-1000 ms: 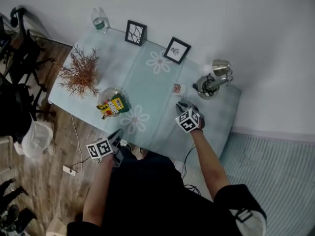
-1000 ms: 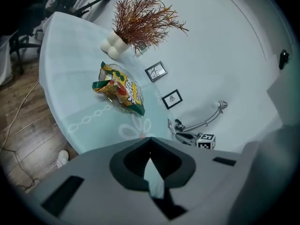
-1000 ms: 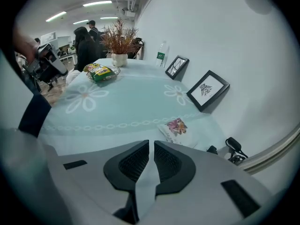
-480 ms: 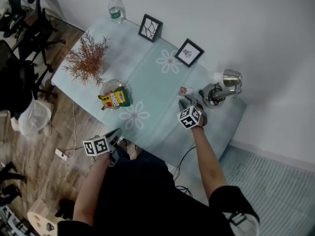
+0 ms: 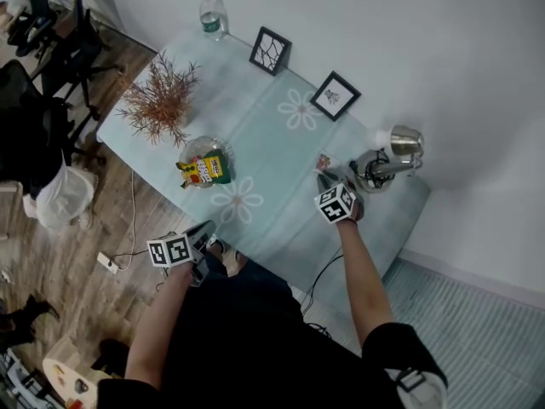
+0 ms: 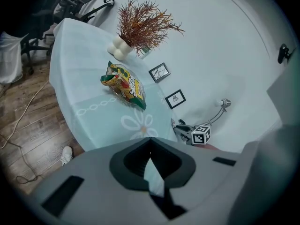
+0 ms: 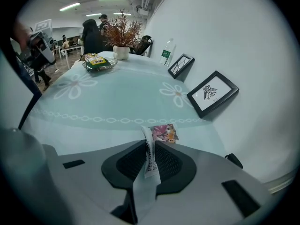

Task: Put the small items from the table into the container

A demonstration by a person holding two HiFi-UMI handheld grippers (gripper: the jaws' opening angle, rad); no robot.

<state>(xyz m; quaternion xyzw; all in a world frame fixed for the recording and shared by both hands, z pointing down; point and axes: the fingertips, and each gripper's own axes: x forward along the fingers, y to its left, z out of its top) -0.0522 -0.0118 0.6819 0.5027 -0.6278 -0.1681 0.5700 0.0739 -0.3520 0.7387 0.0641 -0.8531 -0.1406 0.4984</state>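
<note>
A small pink-and-orange packet lies on the teal tablecloth near the lamp. Its white edge stands up between the jaws of my right gripper, which are closing and pinch that edge. From the head view the right gripper points down at the packet. The container is a glass bowl at the table's left, with a yellow-green snack bag in it. That bag also shows far ahead in the left gripper view. My left gripper hangs shut and empty off the table's near edge.
A dried plant in a white vase stands beside the bowl. Two black picture frames and a water bottle line the wall. A metal desk lamp stands right of the packet. Chairs and a floor cable are at left.
The right gripper has come closer to the packet and now has its edge between the jaws. The left gripper has stayed by the table's edge.
</note>
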